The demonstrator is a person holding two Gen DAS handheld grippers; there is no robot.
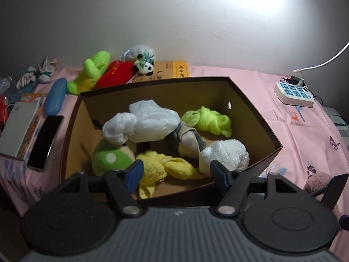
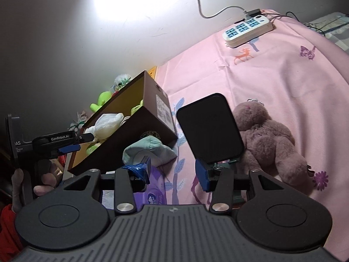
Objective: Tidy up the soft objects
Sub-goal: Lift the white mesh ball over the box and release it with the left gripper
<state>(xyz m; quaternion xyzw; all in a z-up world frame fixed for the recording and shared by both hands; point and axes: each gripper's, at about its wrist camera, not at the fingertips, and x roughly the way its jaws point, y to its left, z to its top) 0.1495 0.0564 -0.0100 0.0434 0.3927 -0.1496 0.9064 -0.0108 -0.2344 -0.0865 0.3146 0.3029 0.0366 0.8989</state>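
Note:
A brown cardboard box (image 1: 250, 100) on the pink cloth holds several soft things: a white bundle (image 1: 150, 122), lime yarn (image 1: 209, 120), a white towel (image 1: 224, 155), a yellow cloth (image 1: 165, 166) and a green plush (image 1: 109, 157). My left gripper (image 1: 176, 172) is open and empty over the box's near edge. My right gripper (image 2: 174, 170) is open and empty above the cloth. A mauve plush (image 2: 270, 142) lies to its right. A teal soft pouch (image 2: 148, 150) lies by the box (image 2: 152, 118). The left gripper (image 2: 72, 144) also shows in the right wrist view.
Green, red and panda plush toys (image 1: 113, 72) lie behind the box by the wall. A phone (image 1: 43, 139), a white box (image 1: 17, 128) and a blue case (image 1: 55, 98) are at the left. A power strip (image 1: 293, 93) is at the right. A purple tissue pack (image 2: 154, 192) lies below my right gripper.

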